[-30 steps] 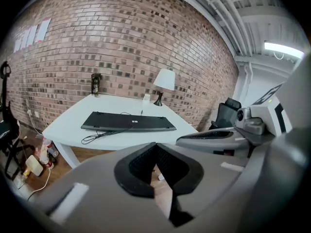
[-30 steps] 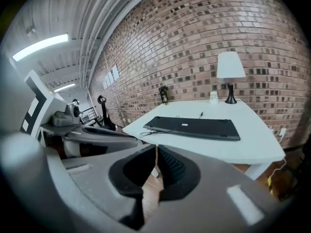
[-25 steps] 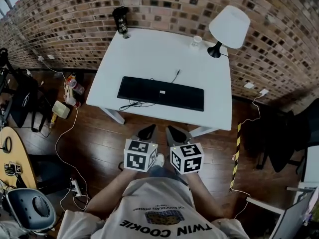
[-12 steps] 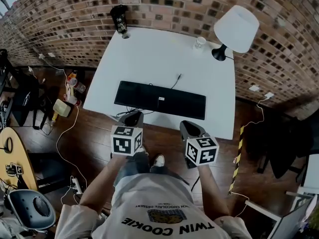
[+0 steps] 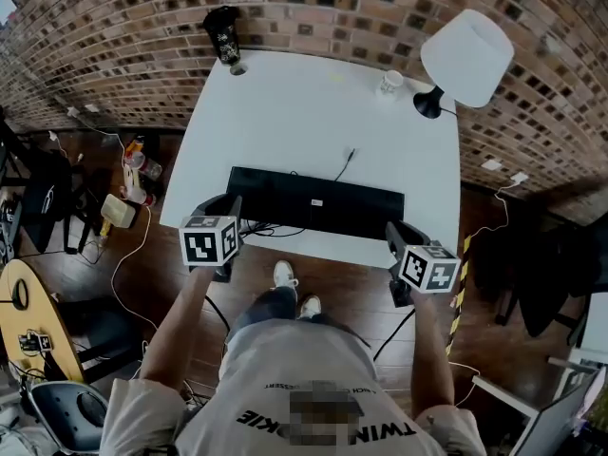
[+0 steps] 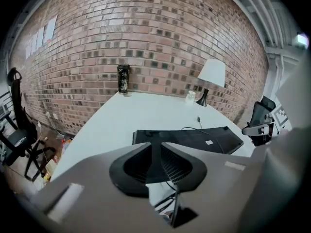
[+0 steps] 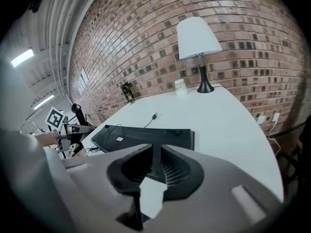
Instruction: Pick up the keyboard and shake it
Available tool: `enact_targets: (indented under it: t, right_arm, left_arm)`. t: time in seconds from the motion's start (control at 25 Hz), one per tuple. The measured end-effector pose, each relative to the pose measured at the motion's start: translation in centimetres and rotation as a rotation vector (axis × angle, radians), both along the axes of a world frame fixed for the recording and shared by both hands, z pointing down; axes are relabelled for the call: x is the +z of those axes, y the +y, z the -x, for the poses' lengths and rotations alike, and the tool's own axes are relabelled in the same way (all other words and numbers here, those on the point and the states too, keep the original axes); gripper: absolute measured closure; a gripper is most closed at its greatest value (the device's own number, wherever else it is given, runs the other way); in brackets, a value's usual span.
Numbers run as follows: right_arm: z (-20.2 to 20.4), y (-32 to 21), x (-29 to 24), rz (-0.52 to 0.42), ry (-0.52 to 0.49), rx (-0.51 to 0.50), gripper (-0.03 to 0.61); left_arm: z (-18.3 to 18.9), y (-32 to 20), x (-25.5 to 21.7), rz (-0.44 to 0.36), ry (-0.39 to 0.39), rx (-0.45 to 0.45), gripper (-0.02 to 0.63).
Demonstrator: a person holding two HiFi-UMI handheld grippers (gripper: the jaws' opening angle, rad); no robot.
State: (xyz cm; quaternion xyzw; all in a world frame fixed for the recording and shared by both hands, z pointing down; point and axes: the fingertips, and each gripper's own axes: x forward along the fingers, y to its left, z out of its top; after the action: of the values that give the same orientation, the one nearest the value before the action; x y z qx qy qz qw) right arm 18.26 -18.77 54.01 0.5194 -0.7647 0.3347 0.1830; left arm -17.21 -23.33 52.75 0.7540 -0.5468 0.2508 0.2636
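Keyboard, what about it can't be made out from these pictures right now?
- Head view: whether the keyboard lies keys up, as its surface is too dark; its white label is too small to read.
- Left gripper view: part of its near edge is behind the left claw, whose jaws have just been opening with nothing between them.
- Right gripper view: the same, behind the right claw, also just opening and empty.

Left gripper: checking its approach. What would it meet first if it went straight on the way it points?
Probably the left end of the keyboard, just beyond the left gripper, whose jaws have just been opening with nothing between them; depth unclear.
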Motion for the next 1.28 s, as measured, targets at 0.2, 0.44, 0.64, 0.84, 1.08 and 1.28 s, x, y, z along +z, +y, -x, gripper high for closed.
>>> enact_targets:
  t: [0.2,0.44,0.64,0.84,1.08,1.28]
  right_arm:
    - [-2.7,-1.3,1.5,0.046,0.020,0.018,0.515]
    - [-4.3,-2.4,3.5,0.126,0.047,0.023,0.441]
    - [-5.3,-3.2,4.7,0.181,-0.031,0.055,0.430]
    - [-4.8,-3.7,5.4,0.233,-0.119,0.046,0.425]
    - [-5.4,-4.4,5.3,0.251,-0.224,0.069,0.419]
    - [-5.6,-5.5,5.2,0.298,-0.293,0.028,0.389]
  left_arm:
    - [3.0,-3.2,2.4,0.098,0.026,0.051,0.471]
    - [3.6,-5.1,4.6,0.220,0.109,0.117,0.432]
    - [2.7,-5.8,5.3,0.279,0.160,0.166,0.383]
    - [1.6,-5.5,5.6,0.351,0.208,0.260,0.304]
    - [1.5,-5.3,6.2,0.385,0.185,0.294,0.302]
    - [1.4,-5.3,6.4,0.405,0.153,0.304,0.316]
